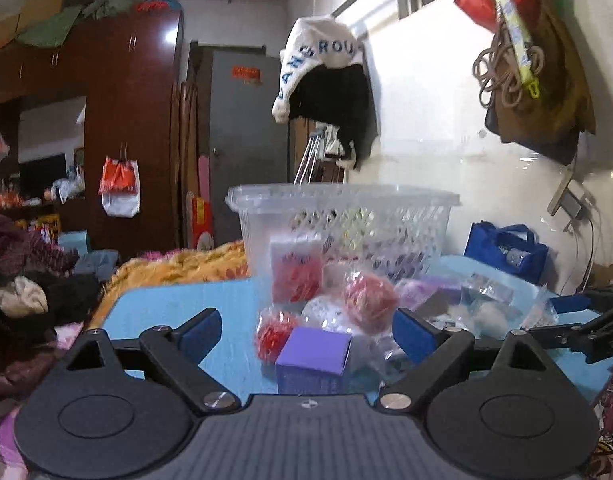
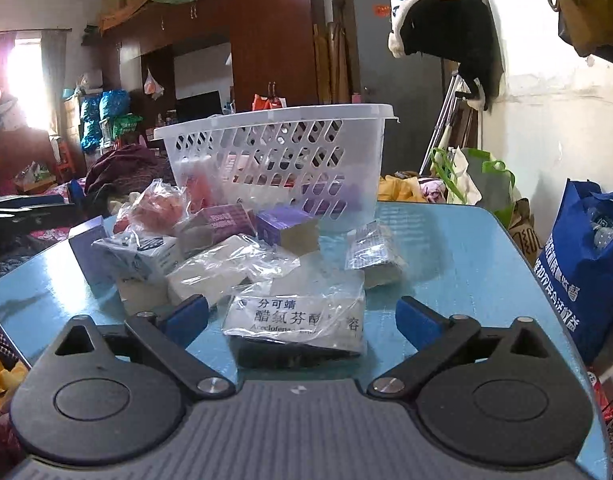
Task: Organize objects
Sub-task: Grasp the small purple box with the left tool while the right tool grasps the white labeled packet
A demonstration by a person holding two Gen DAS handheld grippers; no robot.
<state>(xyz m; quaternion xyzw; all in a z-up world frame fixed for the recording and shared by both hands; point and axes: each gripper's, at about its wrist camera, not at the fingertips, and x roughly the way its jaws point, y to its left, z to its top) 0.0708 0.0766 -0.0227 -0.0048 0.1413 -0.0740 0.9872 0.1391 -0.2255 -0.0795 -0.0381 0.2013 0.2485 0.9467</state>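
A white slotted plastic basket point(image 1: 346, 220) point(image 2: 278, 148) stands at the back of a blue table point(image 1: 178, 304) point(image 2: 458, 256). In front of it lies a pile of small boxes and bagged items. My left gripper point(image 1: 306, 332) is open, with a purple box point(image 1: 312, 360) and red bagged balls point(image 1: 368, 304) between its fingers. My right gripper point(image 2: 302, 316) is open around a bagged white medicine box with Chinese print point(image 2: 298, 320). Other purple boxes point(image 2: 282, 224) and clear bags point(image 2: 234, 268) lie behind it. The right gripper shows at the right edge of the left wrist view point(image 1: 578, 320).
A blue tote bag point(image 2: 586, 264) point(image 1: 506, 250) stands right of the table by the white wall. Green bags point(image 2: 478, 176) sit behind the table. A bed with blankets and clothes point(image 1: 38, 300) lies to the left. Dark wardrobes point(image 1: 126, 120) stand behind.
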